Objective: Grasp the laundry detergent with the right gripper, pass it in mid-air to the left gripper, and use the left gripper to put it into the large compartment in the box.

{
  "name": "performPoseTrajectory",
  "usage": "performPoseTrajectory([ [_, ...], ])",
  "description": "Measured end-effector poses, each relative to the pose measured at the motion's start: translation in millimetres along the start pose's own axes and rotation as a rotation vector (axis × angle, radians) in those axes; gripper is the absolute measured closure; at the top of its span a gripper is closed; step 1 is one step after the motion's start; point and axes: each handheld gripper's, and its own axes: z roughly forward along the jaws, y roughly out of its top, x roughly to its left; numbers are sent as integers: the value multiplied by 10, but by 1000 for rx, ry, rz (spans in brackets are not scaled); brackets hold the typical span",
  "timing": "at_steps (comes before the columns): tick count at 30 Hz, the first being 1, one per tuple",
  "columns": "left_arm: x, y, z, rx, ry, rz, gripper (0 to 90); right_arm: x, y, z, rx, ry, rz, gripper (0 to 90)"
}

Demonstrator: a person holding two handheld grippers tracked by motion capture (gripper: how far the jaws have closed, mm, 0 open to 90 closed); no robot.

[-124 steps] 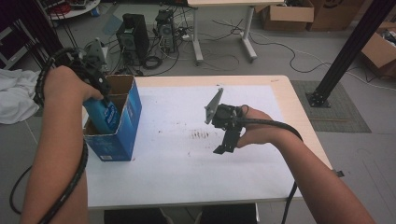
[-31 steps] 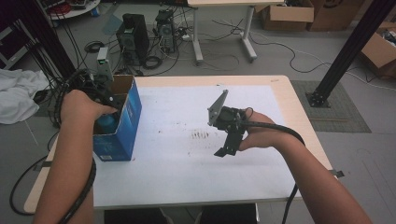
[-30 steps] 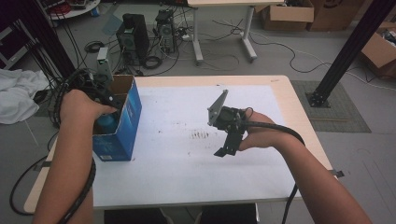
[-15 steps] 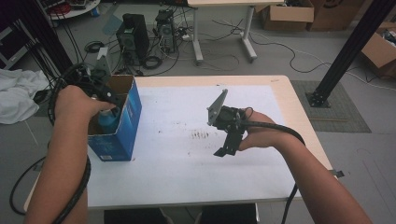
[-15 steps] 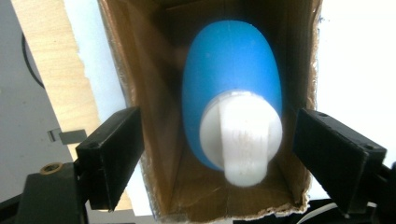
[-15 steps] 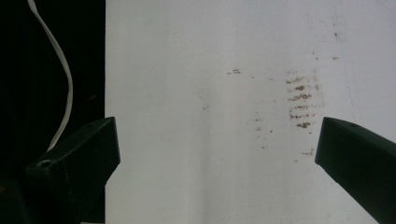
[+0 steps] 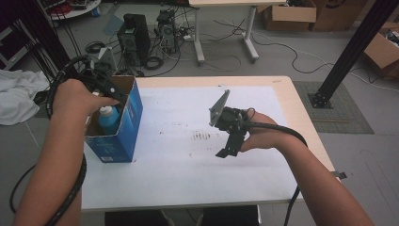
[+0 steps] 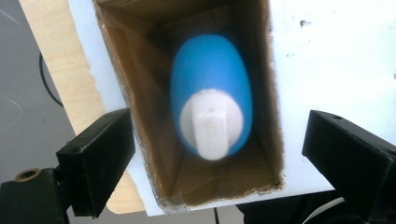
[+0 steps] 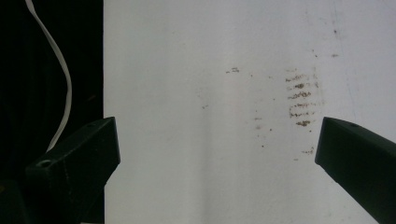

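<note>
The white-topped table [image 7: 179,174] carries a blue cardboard box [image 7: 123,136] standing open-topped near its left edge. Inside the box a blue bottle [image 8: 210,88] with a white cap [image 8: 211,122] stands upright. The left gripper [image 8: 219,149] hovers directly above the box mouth, looking straight down on the cap; its jaws have just been opening and stand spread to either side of the box, clear of the bottle. The right gripper [image 9: 217,154] hangs well apart over the bare, brown-smudged tabletop, jaws wide and empty.

Even daylight; bottle [image 8: 210,93] blurred (close-up)
</note>
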Motion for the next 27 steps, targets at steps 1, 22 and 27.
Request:
performPoseTrajectory([
  [1,-10,1,-16,-2,3,3,82,2,4,2,1,0,-1,0],
  [22,-311,44,-286,-26,-37,206,2,0,9,-2,15,2,8,0],
  [27,-482,53,-334,-38,-53,337,1,-9,-5,-6,21,3,12,0],
])
